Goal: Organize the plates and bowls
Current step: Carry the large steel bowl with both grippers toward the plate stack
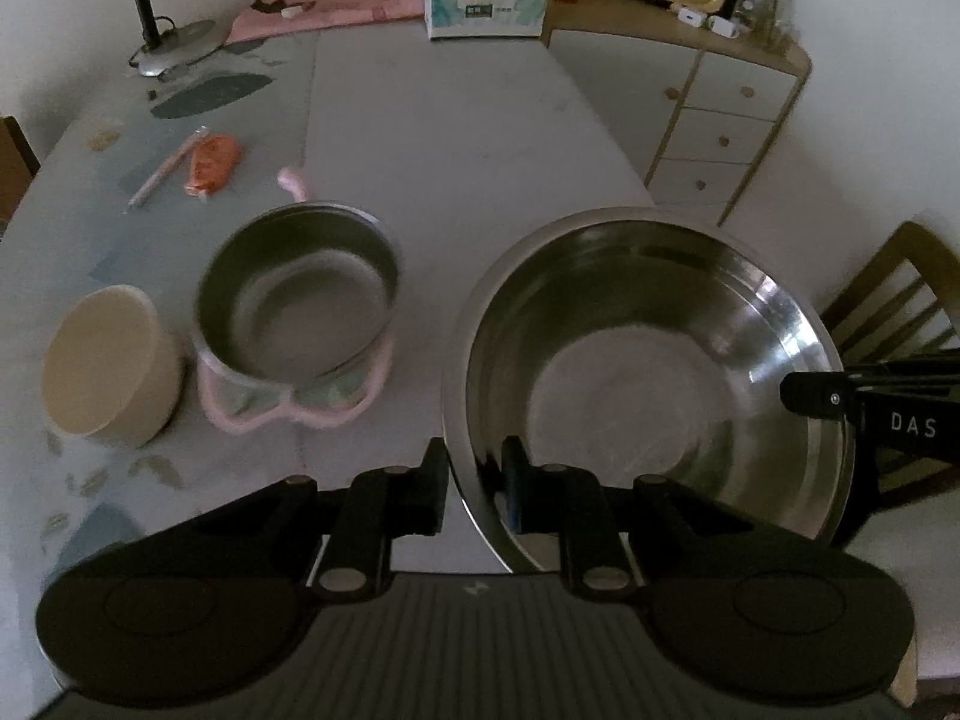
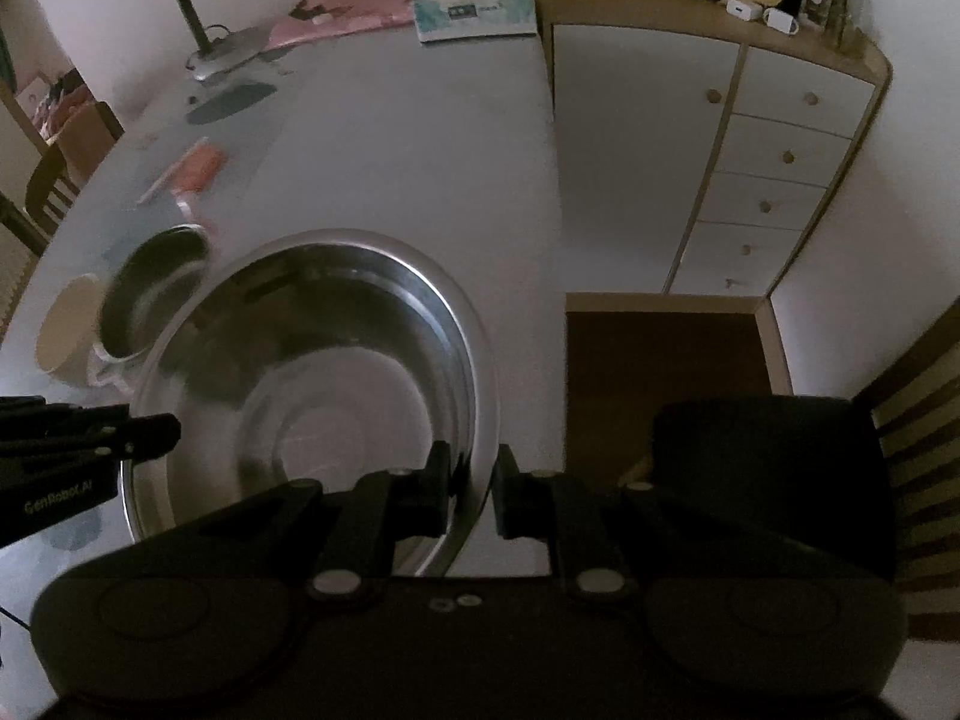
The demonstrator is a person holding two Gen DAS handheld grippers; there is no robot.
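Observation:
A large steel bowl is held over the table between both grippers. My left gripper is shut on its near left rim, one finger inside and one outside. My right gripper is shut on the bowl's right rim the same way, and shows at the right of the left wrist view. A smaller steel bowl with a pink base and handle sits on the table to the left. A beige bowl lies tilted on its side beside it.
An orange packet and a pen lie at the left of the grey table. A tissue box, pink cloth and lamp base stand at the back. A white cabinet and a wooden chair stand to the right.

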